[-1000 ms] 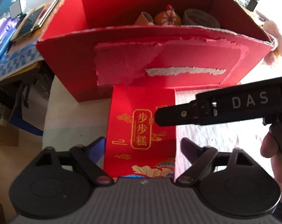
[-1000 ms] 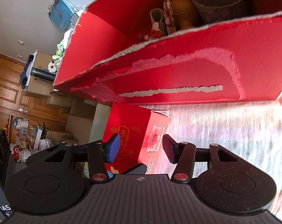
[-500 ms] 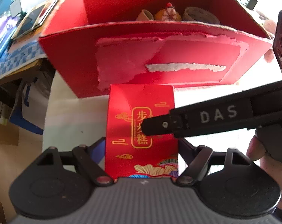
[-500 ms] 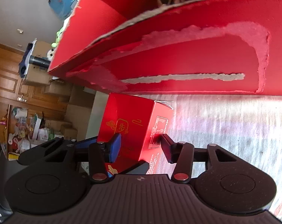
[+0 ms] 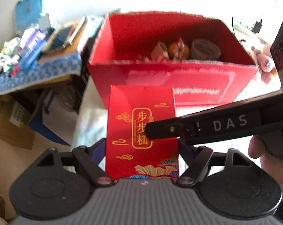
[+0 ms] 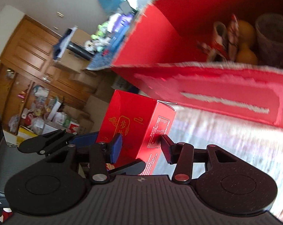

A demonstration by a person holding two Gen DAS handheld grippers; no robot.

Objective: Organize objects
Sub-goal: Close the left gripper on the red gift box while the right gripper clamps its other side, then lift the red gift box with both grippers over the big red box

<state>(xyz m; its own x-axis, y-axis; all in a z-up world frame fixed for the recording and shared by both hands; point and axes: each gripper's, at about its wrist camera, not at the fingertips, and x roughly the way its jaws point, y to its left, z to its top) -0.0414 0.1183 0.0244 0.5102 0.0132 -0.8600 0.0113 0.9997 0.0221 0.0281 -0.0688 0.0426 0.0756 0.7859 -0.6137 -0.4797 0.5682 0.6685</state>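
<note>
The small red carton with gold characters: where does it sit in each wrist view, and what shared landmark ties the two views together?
Left wrist view: the small red carton stands lower centre, gold-printed face to the camera, between the left tongs.
Right wrist view: it is left of centre, seen corner-on, between the right tongs.
Shared landmark: the large open red box with a torn front, behind the carton.

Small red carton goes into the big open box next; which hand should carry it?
Probably left: the left gripper squarely spans the small red carton, facing the big box. The right gripper only pinches a corner.
</note>
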